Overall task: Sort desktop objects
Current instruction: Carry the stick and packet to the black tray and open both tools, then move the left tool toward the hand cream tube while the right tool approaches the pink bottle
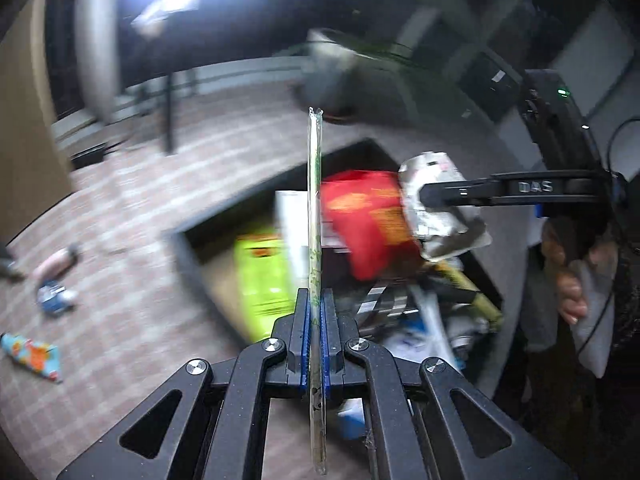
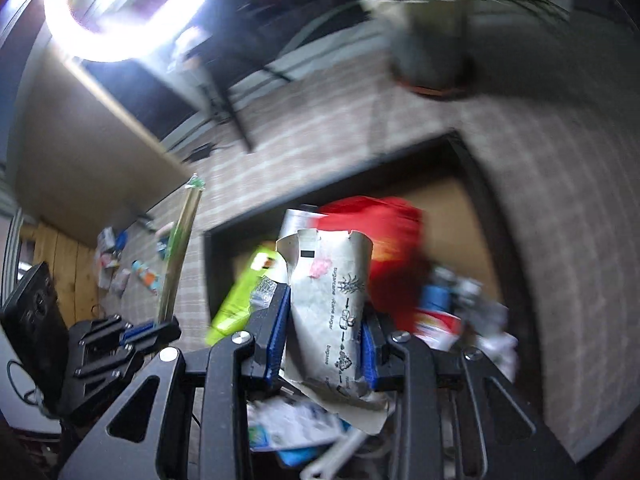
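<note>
My left gripper (image 1: pixel 316 294) is shut on a long thin clear sleeve with green print (image 1: pixel 314 200), which stands up between its blue pads. In the right wrist view that left gripper (image 2: pixel 148 332) and the sleeve (image 2: pixel 180 248) show at the lower left. My right gripper (image 2: pixel 324 320) is shut on a crumpled white paper packet with black print (image 2: pixel 324 280). From the left wrist the right gripper (image 1: pixel 430 196) and the packet (image 1: pixel 436 216) hang over a black bin (image 1: pixel 188 256). The bin (image 2: pixel 480 184) holds a red bag (image 1: pixel 368 220), a lime-green packet (image 1: pixel 264 280) and other wrappers.
A checked cloth covers the desk (image 1: pixel 140 200). Loose small items (image 1: pixel 54 298) and a patterned tube (image 1: pixel 32 354) lie at the left. A potted plant (image 1: pixel 332 76) stands behind the bin. A bright ring light (image 2: pixel 132 8) is above. A person's hand (image 1: pixel 572 292) holds the right gripper.
</note>
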### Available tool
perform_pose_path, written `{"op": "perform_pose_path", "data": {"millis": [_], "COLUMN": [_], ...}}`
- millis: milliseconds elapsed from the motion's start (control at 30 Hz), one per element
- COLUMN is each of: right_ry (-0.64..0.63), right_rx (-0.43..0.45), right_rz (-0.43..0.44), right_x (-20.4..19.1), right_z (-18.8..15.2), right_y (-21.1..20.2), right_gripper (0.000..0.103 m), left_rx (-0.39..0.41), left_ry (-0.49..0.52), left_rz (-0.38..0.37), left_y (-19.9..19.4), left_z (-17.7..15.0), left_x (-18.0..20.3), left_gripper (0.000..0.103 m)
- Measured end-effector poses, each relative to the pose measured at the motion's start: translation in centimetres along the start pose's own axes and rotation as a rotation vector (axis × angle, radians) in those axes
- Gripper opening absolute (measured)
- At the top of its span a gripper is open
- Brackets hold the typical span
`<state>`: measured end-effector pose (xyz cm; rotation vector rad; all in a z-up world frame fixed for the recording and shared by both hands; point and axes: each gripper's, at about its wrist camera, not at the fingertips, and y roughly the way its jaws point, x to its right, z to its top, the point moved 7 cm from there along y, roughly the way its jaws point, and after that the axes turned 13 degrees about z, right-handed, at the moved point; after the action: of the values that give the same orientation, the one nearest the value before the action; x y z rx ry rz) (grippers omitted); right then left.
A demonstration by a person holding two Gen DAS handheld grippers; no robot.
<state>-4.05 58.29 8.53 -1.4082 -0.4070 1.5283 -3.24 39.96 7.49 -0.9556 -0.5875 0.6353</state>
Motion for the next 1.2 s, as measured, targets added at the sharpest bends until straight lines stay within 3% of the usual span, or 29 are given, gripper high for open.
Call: {"op": "perform_pose_path", "data": {"millis": [200, 233, 267, 300, 367, 567, 700, 1067, 1200], "right_ry": [0.037, 0.034, 0.030, 0.018, -0.014, -0.139, -0.229, -0.516, -0.576], "right_rx": [0.015, 0.009, 0.007, 0.014, 0.024, 0.011, -0.030, -0.215, -0.273], "right_rz": [-0.026, -0.036, -0.059, -0.072, -0.094, -0.082, -0.052, 0.002, 0.003], "right_x": [3.5, 3.6, 3.8, 3.9, 3.5, -0.9, -4.6, -17.1, -20.8], "right_z": [-1.3, -1.6, -1.7, -1.7, -1.5, -0.2, 0.6, 2.9, 3.7], "right_y": [-2.2, -2.2, -2.4, -2.6, -3.0, -1.0, 1.7, 14.6, 19.1], "right_gripper": [0.034, 0.041, 0.049, 0.051, 0.052, 0.052, 0.052, 0.052, 0.052], "left_rx": [-0.019, -0.025, -0.031, -0.023, 0.001, -0.008, -0.026, -0.107, -0.134], "left_ry": [0.083, 0.097, 0.102, 0.102, 0.086, -0.054, -0.174, -0.562, -0.680], "left_rz": [-0.016, 0.005, 0.026, 0.042, 0.067, 0.154, 0.261, 0.466, 0.480], "left_y": [1.0, 1.2, 1.1, 1.0, 0.2, -0.4, -0.9, -1.2, -0.7], "left_z": [0.2, 0.2, 0.1, 0.1, 0.1, -0.5, -2.0, -7.0, -8.5], "left_x": [5.4, 5.7, 5.8, 5.7, 4.8, -2.1, -8.9, -26.2, -30.4], "left_gripper": [0.005, 0.017, 0.041, 0.049, 0.053, 0.053, 0.053, 0.053, 0.053]}}
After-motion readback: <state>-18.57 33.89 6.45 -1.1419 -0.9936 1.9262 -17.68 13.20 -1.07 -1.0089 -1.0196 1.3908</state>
